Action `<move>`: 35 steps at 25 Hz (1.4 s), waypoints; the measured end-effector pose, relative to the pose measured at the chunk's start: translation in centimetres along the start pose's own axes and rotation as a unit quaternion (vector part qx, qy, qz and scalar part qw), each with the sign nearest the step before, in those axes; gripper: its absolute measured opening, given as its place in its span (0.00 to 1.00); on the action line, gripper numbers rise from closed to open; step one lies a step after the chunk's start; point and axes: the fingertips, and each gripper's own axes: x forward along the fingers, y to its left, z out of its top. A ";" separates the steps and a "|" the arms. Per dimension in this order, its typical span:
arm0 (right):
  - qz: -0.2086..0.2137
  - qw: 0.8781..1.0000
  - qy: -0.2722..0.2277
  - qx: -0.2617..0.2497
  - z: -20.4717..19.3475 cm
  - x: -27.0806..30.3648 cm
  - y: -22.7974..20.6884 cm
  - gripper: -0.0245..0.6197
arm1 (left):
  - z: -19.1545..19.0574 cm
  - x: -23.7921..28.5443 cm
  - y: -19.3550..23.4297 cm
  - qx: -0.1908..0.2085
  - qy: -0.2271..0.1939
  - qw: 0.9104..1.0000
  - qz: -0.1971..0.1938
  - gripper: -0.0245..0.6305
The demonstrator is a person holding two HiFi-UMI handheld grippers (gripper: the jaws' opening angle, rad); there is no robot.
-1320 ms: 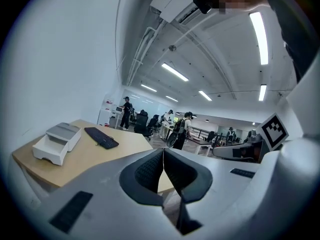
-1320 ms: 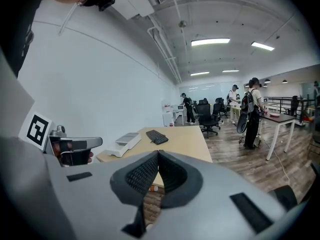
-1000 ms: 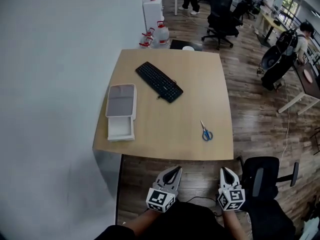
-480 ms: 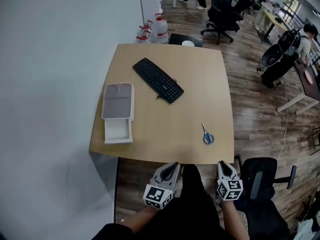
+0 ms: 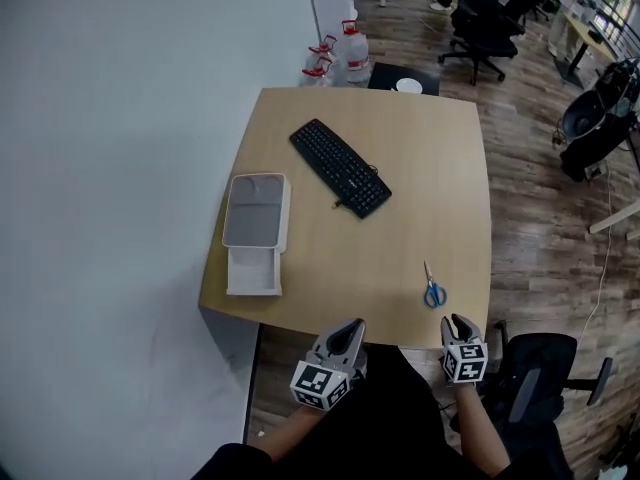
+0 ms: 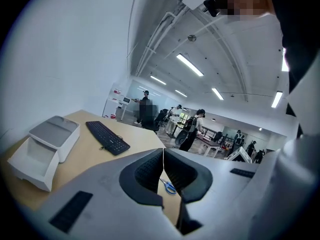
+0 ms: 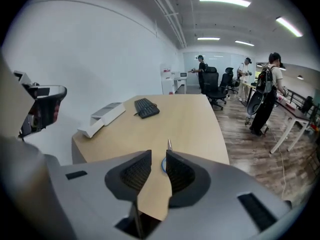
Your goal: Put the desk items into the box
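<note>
**Scissors** [image 5: 433,288]: blue handles, flat on the tabletop [image 5: 420,218] at its near right edge, blades pointing far.

**Right claw** [image 5: 459,324]: just off that edge, lined up with the scissors. Jaws are opening, with nothing between them. Best to widen fully, come down astride the pivot and close squarely, since thin steel probably skates.

**Left claw** [image 5: 351,328]: jaws together, empty, off the near edge.

**Keyboard** [image 5: 341,167]: black, angled, far centre.

**Box** [image 5: 255,233]: white, left side, open tray at its near end, well apart from the scissors. Carry them level and release low.
</note>
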 end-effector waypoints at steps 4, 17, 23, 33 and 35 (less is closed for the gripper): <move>0.019 0.999 0.042 -0.016 -1.2 4.7 -0.9 0.31 | 0.4 3.3 0.8 0.007 0.019 1.000 0.009 0.06; 0.052 0.986 0.155 -0.044 -7.0 14.8 -3.3 0.36 | -0.2 6.1 4.1 -0.018 0.048 0.992 0.112 0.06; 0.043 0.980 0.175 -0.086 -7.3 15.5 -3.9 0.30 | -0.7 6.1 5.4 -0.036 0.054 0.988 0.142 0.06; 0.047 0.977 0.185 -0.091 -6.6 15.4 -4.6 0.25 | 0.0 6.0 6.9 -0.049 0.031 0.989 0.136 0.06; 0.042 0.979 0.176 -0.093 -5.4 14.9 -4.2 0.25 | 0.5 5.3 7.8 -0.050 0.020 0.989 0.139 0.06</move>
